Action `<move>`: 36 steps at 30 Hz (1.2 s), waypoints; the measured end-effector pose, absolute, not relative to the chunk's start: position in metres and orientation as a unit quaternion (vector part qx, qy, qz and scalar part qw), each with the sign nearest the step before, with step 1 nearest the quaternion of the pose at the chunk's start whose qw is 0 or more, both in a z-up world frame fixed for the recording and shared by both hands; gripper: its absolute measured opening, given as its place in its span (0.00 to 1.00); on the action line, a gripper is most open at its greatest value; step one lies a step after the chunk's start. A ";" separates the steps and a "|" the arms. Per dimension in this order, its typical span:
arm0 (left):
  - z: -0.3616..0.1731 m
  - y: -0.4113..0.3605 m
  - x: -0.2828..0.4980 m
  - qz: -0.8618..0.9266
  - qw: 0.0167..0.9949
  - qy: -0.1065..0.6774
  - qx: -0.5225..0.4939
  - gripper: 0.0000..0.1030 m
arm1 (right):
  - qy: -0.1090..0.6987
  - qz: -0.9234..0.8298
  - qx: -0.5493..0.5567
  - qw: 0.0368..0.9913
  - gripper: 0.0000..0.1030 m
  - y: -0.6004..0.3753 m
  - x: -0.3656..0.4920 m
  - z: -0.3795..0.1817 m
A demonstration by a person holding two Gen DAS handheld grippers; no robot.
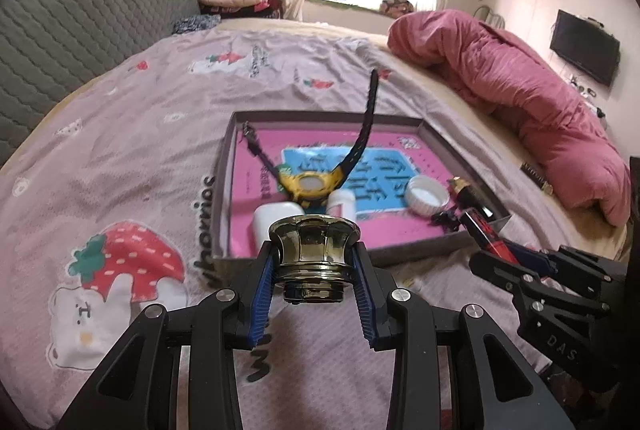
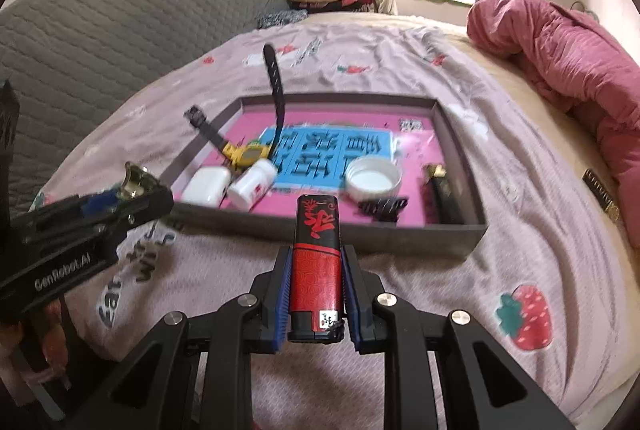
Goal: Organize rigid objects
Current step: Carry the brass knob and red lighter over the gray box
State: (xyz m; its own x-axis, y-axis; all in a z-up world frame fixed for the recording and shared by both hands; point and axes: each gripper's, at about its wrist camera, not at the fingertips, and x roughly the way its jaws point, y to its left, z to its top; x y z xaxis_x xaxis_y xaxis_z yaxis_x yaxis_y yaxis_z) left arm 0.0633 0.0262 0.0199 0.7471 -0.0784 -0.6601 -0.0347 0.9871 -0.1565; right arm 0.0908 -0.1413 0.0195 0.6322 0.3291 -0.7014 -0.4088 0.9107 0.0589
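On the bed, a shallow grey tray (image 2: 460, 230) holds a yellow watch (image 2: 246, 155), white case (image 2: 206, 186), small white bottle (image 2: 252, 184) and white lid (image 2: 374, 178). Near it, the left gripper (image 1: 314, 262) clamps a brass knob (image 1: 314, 250) — the right gripper (image 2: 316, 282) clamps a red-and-black lighter (image 2: 317, 258).

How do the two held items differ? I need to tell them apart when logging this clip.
The left tool is shut on the brassy metal knob; the right tool is shut on the red-and-black lighter. The knob is round, flared and shiny; the lighter is a long flat bar with a printed pattern. The knob is plain metal; the lighter is coloured. Both are held in front of the box, not in it.
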 end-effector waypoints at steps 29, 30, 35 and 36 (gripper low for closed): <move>0.008 0.042 0.138 -0.009 0.930 0.350 -0.114 0.36 | 0.332 0.183 -0.096 0.921 0.23 -0.115 0.135 0.042; 0.007 0.042 0.139 -0.011 0.929 0.352 -0.114 0.36 | 0.331 0.182 -0.097 0.921 0.23 -0.114 0.136 0.042; 0.003 0.043 0.140 -0.013 0.927 0.358 -0.113 0.36 | 0.328 0.177 -0.092 0.923 0.23 -0.110 0.144 0.045; 0.002 0.042 0.141 -0.011 0.926 0.361 -0.110 0.36 | 0.328 0.178 -0.092 0.923 0.23 -0.109 0.145 0.045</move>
